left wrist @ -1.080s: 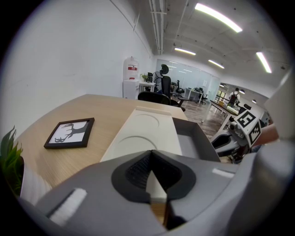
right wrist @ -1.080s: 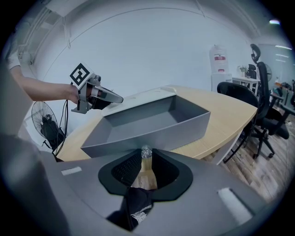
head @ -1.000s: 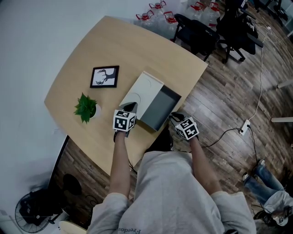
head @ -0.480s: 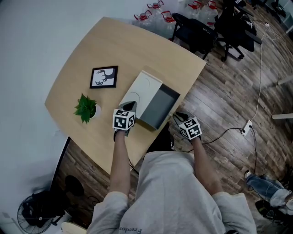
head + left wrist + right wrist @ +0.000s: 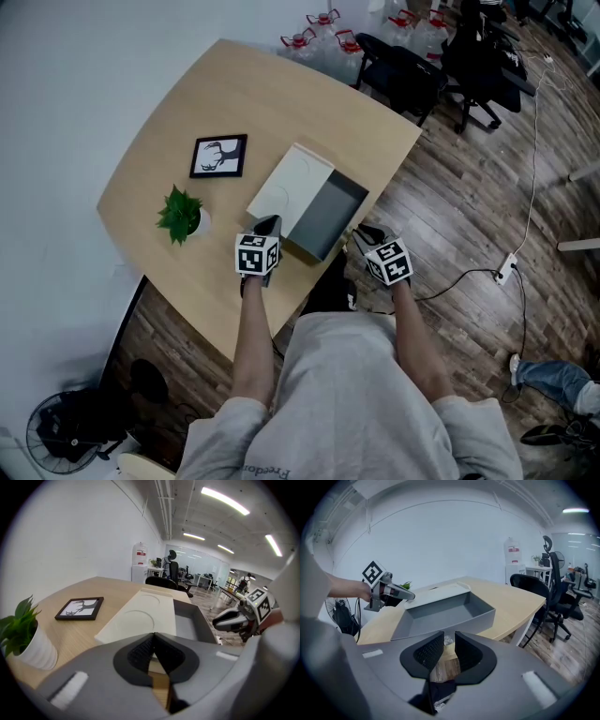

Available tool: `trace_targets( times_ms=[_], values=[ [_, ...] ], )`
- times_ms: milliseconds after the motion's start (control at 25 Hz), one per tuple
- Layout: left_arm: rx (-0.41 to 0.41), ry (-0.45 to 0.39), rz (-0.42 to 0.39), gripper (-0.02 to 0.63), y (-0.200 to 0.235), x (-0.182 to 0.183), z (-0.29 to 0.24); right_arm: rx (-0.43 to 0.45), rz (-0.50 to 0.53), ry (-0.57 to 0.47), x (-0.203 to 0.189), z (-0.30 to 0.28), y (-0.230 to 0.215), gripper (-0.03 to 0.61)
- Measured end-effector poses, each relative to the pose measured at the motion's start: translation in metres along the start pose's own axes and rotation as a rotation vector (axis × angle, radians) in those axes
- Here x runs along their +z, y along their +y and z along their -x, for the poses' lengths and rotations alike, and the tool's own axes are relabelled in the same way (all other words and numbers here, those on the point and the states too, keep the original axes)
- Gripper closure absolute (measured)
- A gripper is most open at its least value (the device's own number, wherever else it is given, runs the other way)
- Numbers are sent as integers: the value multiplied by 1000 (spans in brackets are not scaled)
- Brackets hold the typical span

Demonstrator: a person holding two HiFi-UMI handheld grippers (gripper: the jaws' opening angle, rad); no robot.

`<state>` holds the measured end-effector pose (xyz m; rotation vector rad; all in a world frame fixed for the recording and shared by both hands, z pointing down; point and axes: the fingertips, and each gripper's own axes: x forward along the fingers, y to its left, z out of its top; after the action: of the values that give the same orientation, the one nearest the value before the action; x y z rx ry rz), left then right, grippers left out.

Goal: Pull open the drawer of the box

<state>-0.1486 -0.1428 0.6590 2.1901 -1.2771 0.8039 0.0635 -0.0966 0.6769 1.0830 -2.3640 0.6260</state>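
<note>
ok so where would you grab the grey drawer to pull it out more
Probably the drawer's front wall, at its top rim, coming at it head-on with the right gripper: one jaw inside, one outside. That wall is thin, upright and bare along the top, and it faces that gripper's jaws, which stand apart.

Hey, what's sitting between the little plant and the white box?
Nothing: only bare table between the plant and the box, as the head view shows.
</note>
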Motion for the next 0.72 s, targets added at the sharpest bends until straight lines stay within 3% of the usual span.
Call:
trace_targets(
  times_ms=[280, 720],
  values=[
    [-1, -76, 115, 560, -44, -25, 30, 17, -23, -61, 12, 3, 11, 506],
    [-38, -151, 88, 560, -62, -10, 49, 0, -108, -127, 18, 12, 13, 506]
  ],
)
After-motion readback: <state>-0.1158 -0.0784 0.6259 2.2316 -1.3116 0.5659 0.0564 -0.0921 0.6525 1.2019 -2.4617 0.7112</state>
